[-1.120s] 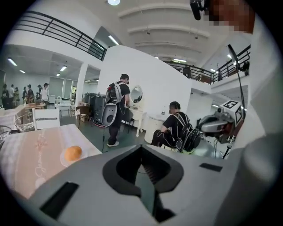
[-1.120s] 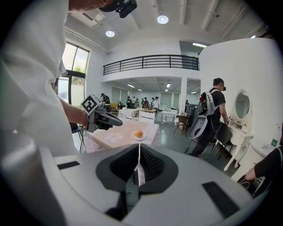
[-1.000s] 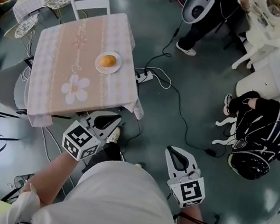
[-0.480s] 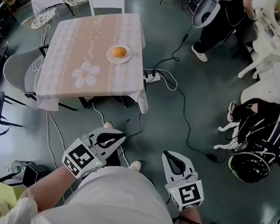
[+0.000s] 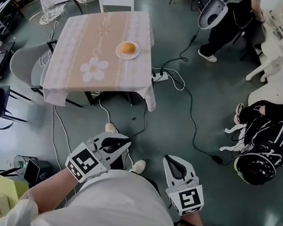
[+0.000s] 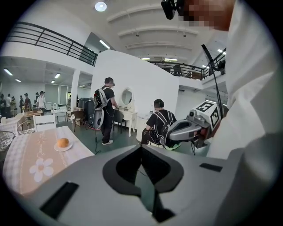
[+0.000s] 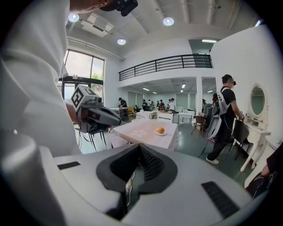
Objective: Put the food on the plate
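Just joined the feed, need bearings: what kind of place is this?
Probably a large open hall staged as a dining area for recording: a cloth-covered table holding a plate with a bun, a power strip on the bare floor, and a railed mezzanine above.

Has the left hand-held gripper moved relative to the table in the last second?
Yes. The left hand-held gripper has drawn back from the table; the gap between them is wider.

Left gripper jaws together, food on plate
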